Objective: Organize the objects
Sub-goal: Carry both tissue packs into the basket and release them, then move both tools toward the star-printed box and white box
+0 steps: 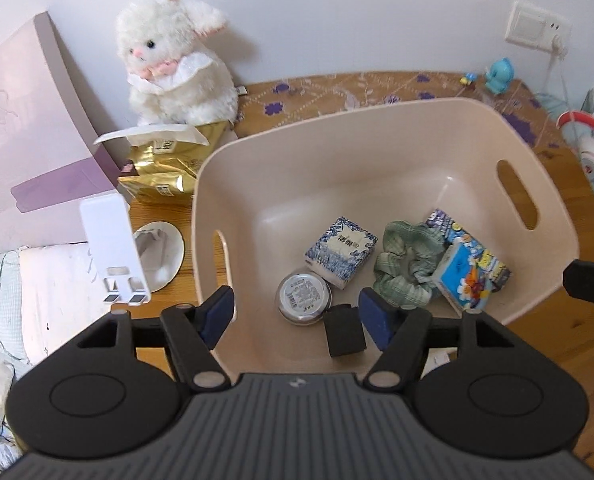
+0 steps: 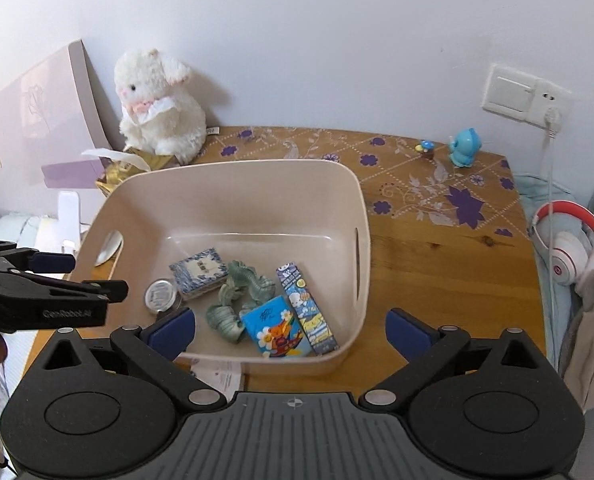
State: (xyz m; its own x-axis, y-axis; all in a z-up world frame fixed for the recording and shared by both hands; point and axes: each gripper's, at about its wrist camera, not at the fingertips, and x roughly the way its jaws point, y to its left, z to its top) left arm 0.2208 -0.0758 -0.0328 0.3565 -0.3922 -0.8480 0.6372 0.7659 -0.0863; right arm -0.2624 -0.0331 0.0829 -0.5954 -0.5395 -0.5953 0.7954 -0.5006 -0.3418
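Note:
A beige plastic bin (image 1: pixel 377 136) (image 2: pixel 233 176) stands on the wooden table. In it lie a blue-white tissue pack (image 1: pixel 341 252) (image 2: pixel 199 270), a round tin (image 1: pixel 303 296) (image 2: pixel 160 295), a green scrunchie (image 1: pixel 407 266) (image 2: pixel 241 290), a blue cartoon tissue pack (image 1: pixel 463 276) (image 2: pixel 277 330), a long blue snack box (image 1: pixel 449 224) (image 2: pixel 307 308) and a small black block (image 1: pixel 344 335). My left gripper (image 1: pixel 295 316) (image 2: pixel 77 272) is open and empty over the bin's near left corner. My right gripper (image 2: pixel 291 330) is open and empty above the bin's near rim.
A white plush bunny (image 1: pixel 177 64) (image 2: pixel 157 108) sits on a gold bag (image 1: pixel 165 172) at the back left, by a purple box (image 1: pixel 29 128). A white stand (image 1: pixel 113 248) is left of the bin. A blue toy (image 2: pixel 465 148) and headphones (image 2: pixel 569 248) are at right.

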